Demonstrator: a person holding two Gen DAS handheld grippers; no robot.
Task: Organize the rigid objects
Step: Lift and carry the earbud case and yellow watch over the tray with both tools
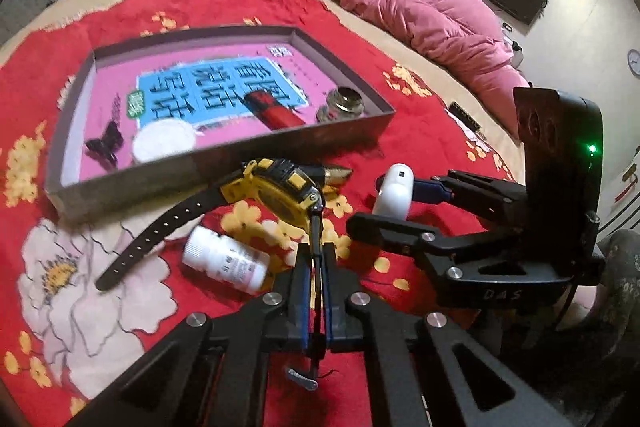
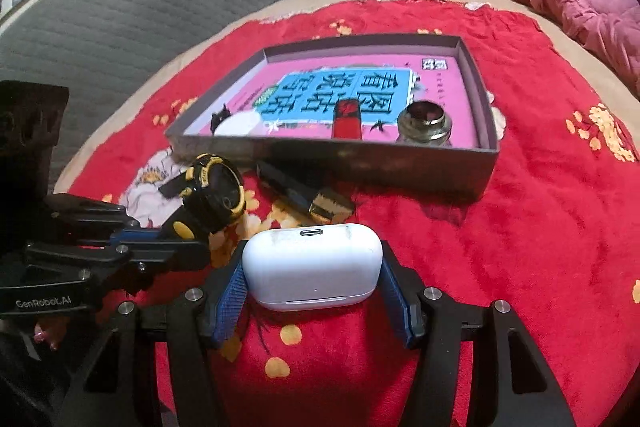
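Nearest to us, our right tongs (image 2: 312, 301) pinch a white earbud case (image 2: 313, 265) between their blue pads, holding it over the red floral blanket (image 2: 540, 227) on the bed. Our left tongs (image 1: 316, 267) are pressed together on one strap of a yellow-and-black wristwatch (image 1: 280, 183); the watch body stands just ahead of the fingertips and the other strap trails off toward the bed's near-left side. Just beside the left tongs, a small white pill bottle (image 1: 226, 259) lies on its side on the blanket. A little farther on, a black tube with a gold end (image 2: 306, 197) lies against the near wall of a shallow grey box (image 2: 400, 167). Inside the box, on a pink-and-blue book cover (image 2: 360, 87), we see a red-and-black cylinder (image 2: 347, 119), a glass inkwell-like jar (image 2: 426, 125) at the near right corner, a white round disc (image 1: 164, 141) and a black butterfly clip (image 1: 105, 145). Toward the bed's far right edge lies a pink padded jacket (image 1: 420, 7).
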